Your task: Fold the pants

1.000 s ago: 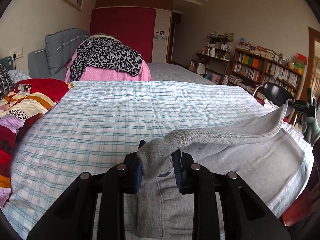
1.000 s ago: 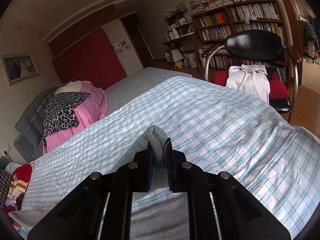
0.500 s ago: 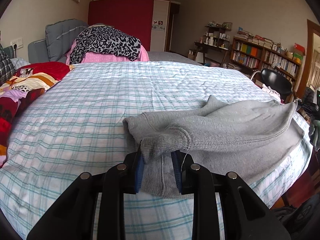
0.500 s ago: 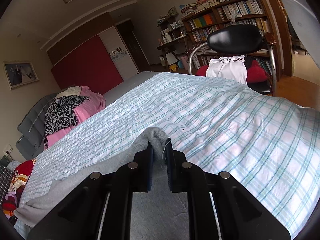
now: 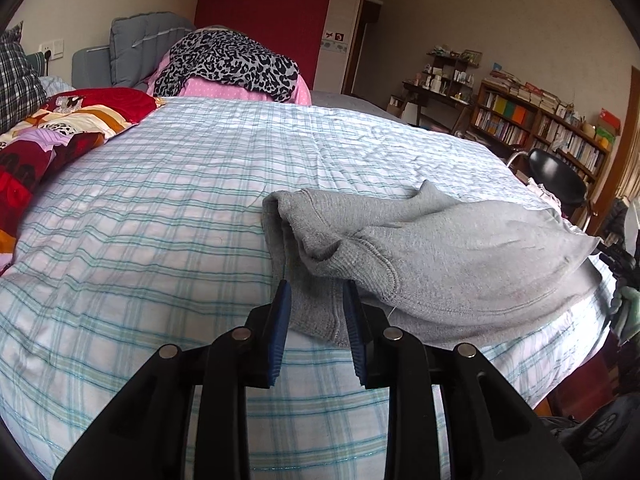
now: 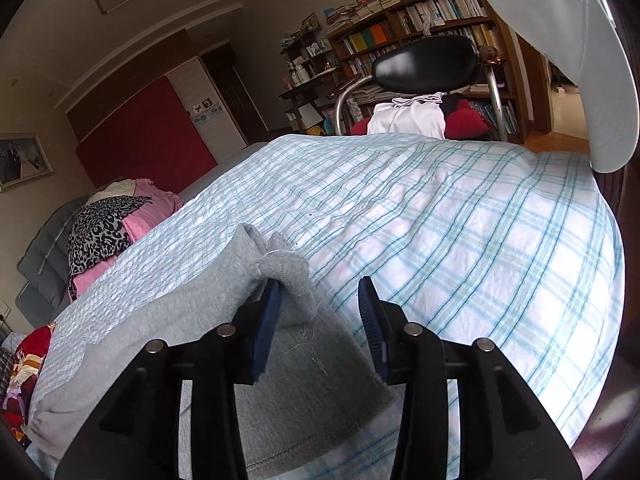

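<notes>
The grey pants (image 5: 432, 248) are lying doubled over near the edge of the bed (image 5: 192, 184), on the checked sheet, the top layer sitting loosely over the one below. The fold is being set down and both claws are letting go of it.

The left claw (image 5: 316, 320) has just been opening: its blue pads are standing narrowly apart, with the ribbed cuff end of the cloth between them, and the fabric looks slack there, not pinched. The right claw (image 6: 320, 320) has just been opening too, and more widely. A bunched bit of the pants (image 6: 224, 320) is draping over its left pad, while the other pad is standing clear above the sheet.

To finish this release well, I would say both claws should be drawing straight back toward the person, low and level, so that the cloth slides off the pads without being lifted again. The right one looks the riskier, since that bunched corner could catch on the ribbed pad and be dragged out of line. Opening a little further before pulling away would probably help.

The top layer is not lying square: a peak is standing up along its far edge and the near cuff is rumpled. Smoothing that before the next fold seems wise, or the creases will be carried through.
</notes>
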Demonstrator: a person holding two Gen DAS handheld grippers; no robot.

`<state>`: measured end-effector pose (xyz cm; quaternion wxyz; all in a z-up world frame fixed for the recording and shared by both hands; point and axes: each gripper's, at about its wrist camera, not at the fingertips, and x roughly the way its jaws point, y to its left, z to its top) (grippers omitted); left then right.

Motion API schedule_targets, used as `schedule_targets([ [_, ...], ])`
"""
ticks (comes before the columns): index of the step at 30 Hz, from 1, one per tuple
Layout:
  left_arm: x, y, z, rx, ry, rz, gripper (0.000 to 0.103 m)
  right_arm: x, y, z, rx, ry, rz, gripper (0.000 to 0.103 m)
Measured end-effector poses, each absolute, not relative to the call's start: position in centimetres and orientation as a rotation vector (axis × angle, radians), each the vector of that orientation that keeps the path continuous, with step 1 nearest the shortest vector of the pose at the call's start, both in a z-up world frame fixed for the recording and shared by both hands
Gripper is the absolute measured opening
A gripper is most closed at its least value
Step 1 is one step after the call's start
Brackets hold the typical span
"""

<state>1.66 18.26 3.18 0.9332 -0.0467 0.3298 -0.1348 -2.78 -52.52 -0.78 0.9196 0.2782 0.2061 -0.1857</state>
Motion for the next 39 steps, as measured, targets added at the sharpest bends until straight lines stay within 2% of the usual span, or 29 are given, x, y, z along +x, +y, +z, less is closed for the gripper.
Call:
schedule_targets([
  [2,1.5,18.5,3.1,-0.119,0.681,-0.276,0.046,-3.8,-52.7,-0.9,0.601,0.412,-0.402,0.045],
  [8,0.9,18.9,3.4,-0.192,0.689,-0.305,0.057,-6.0,-53.3,-1.4,0.750,0.380,-0.356,0.048],
  [9,0.8,18.9,3.4,-0.206,0.695,-0.310,0.060,-6.1,-53.3,-1.5,0.772,0.380,-0.336,0.050],
  [11,0.6,18.9,3.4,-0.235,0.704,-0.321,0.064,-6.0,-53.1,-1.7,0.814,0.384,-0.307,0.065],
  [13,0.4,19.0,3.4,-0.267,0.714,-0.337,0.065,-5.7,-52.8,-2.1,0.845,0.388,-0.279,0.067],
  [20,0.9,19.0,2.6,-0.435,0.781,-0.452,0.069,-4.3,-51.5,-2.2,0.831,0.420,-0.253,0.067],
  [26,2.2,17.4,0.9,-0.485,0.850,-0.472,0.069,-3.4,-51.8,-2.4,0.842,0.434,-0.269,0.067],
  [35,2.9,16.5,1.0,-0.521,0.834,-0.453,0.066,-1.8,-53.3,-2.2,0.953,0.425,-0.220,0.067],
  [39,3.6,16.7,0.9,-0.525,0.837,-0.416,0.046,-0.6,-52.9,-2.0,0.946,0.442,-0.214,0.067],
])
